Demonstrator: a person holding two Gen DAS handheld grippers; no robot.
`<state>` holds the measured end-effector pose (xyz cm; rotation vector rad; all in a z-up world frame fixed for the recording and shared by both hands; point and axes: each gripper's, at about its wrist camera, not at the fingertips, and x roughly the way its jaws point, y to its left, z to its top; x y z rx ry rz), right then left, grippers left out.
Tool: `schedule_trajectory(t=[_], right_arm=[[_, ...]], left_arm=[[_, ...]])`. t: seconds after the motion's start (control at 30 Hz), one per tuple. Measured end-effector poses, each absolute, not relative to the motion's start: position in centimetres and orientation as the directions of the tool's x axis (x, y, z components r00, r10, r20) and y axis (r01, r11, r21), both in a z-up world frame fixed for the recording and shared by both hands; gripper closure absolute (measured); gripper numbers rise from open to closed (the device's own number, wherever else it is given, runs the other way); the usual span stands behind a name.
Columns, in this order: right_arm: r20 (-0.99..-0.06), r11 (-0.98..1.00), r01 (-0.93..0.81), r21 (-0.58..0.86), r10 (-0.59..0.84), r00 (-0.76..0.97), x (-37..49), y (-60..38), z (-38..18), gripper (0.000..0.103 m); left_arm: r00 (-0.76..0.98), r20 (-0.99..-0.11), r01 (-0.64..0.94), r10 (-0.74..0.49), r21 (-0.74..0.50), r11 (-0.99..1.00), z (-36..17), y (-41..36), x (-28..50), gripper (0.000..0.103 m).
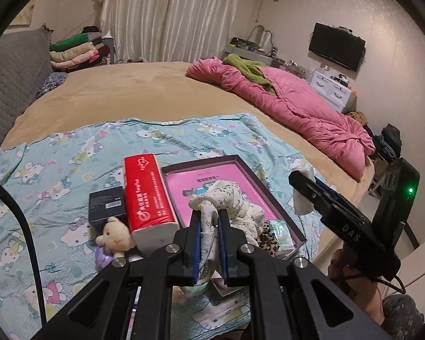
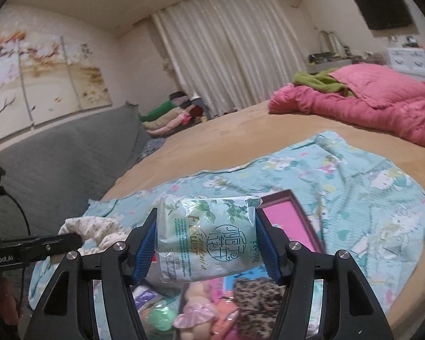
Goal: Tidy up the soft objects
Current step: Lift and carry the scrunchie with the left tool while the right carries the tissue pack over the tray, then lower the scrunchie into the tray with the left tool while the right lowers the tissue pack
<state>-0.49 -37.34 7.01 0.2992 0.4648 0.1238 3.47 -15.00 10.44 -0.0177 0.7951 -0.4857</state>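
On a cartoon-print blue sheet (image 1: 70, 153), the left gripper (image 1: 209, 221) pinches a floral white cloth (image 1: 229, 198) beside a red tissue pack (image 1: 147, 195); the right gripper (image 2: 206, 235) clamps a pale green tissue packet (image 2: 206, 232) near the bed edge (image 2: 410, 277).

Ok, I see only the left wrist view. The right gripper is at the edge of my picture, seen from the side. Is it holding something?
Observer: Yes. The right gripper holds a pale green tissue pack, and its blue fingers press on both sides of the pack.
Operator: Good. And what is under the pack? My view does not show this place.
Observer: In the right wrist view, a small doll in a pink dress lies just below the pack.
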Motion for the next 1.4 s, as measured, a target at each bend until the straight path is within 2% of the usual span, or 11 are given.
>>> schedule_trajectory(t=[0.87,1.1,1.4], right_arm=[[-0.469,0.918,0.158,0.365,0.034,0.883,-1.3,-44.2,4.8,0.038],[-0.499,0.933,0.158,0.322,0.025,0.866,-0.7,-43.7,4.3,0.038],[-0.582,0.96,0.151,0.235,0.015,0.813,1.0,-42.4,2.4,0.038]], left_arm=[[0.436,-0.774,0.462,-0.459,-0.244,0.852,3.6,-21.9,6.4,0.092],[0.405,-0.793,0.466,-0.456,-0.251,0.849,1.9,-22.8,7.1,0.092],[0.379,-0.818,0.462,-0.432,-0.237,0.855,-0.2,-23.5,7.7,0.092]])
